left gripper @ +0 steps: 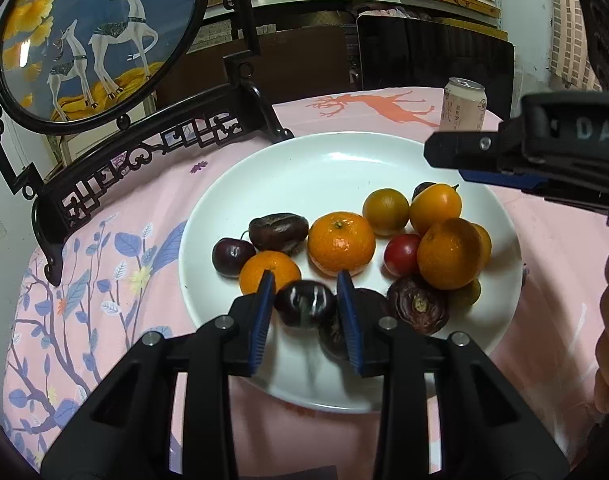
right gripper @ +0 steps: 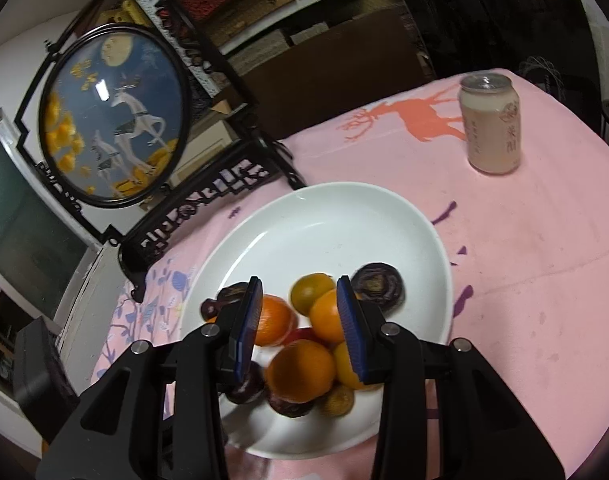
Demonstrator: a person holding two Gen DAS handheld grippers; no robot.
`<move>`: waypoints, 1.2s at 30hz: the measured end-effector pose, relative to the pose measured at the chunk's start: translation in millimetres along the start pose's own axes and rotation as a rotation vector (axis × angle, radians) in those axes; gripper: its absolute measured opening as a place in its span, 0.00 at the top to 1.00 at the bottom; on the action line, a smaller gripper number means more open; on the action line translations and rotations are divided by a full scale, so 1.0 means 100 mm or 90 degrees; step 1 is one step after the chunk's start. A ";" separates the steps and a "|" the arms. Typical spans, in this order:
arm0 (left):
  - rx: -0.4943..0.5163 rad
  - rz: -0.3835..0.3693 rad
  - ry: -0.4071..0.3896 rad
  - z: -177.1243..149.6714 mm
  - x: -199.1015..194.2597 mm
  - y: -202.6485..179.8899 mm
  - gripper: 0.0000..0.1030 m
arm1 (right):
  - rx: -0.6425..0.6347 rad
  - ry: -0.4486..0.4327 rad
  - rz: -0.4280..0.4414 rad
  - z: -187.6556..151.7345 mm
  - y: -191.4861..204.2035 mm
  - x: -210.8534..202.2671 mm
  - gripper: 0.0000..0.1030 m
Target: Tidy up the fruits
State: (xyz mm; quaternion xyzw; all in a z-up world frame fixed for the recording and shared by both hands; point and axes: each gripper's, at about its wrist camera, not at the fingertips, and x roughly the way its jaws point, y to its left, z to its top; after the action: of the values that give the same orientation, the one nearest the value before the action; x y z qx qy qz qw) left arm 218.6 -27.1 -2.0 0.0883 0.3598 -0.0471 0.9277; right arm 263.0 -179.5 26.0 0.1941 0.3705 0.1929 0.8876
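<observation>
Dark, glossy cherry [left gripper: 302, 304] sits between the left tool's [left gripper: 306, 286] pads, barely touching if at all, low over the white plate [left gripper: 304, 168] of fruit. It could roll off. The right tool [right gripper: 300, 300] hovers apart, empty. Pink cloth covers the surface [right gripper: 524, 240]; a can [right gripper: 490, 124] stands behind.

Fruit's all piled on my white plate [left gripper: 304, 168]: shiny mandarins [left gripper: 341, 243], a red cherry tomato [left gripper: 400, 254], wrinkly passion fruit [left gripper: 418, 306], and a dark cherry [left gripper: 304, 304] between my left gripper's [left gripper: 306, 294] pads.
</observation>
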 end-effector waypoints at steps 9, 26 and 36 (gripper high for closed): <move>-0.023 0.015 -0.002 -0.02 -0.01 0.08 0.39 | -0.022 0.031 0.020 -0.06 0.12 0.07 0.61; 0.006 0.075 -0.068 -0.28 -0.57 -0.01 0.17 | -0.052 0.050 0.036 -0.65 0.23 -0.57 0.50; -0.060 0.070 -0.042 -0.61 -0.89 0.32 0.05 | -0.091 0.138 0.071 -1.58 0.22 -0.95 0.43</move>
State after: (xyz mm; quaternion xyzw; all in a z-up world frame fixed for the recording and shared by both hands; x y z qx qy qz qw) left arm 117.7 18.5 17.5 0.0623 0.3257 0.0184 0.9432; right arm 80.7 -175.4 -11.1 0.1290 0.4381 0.2873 0.8420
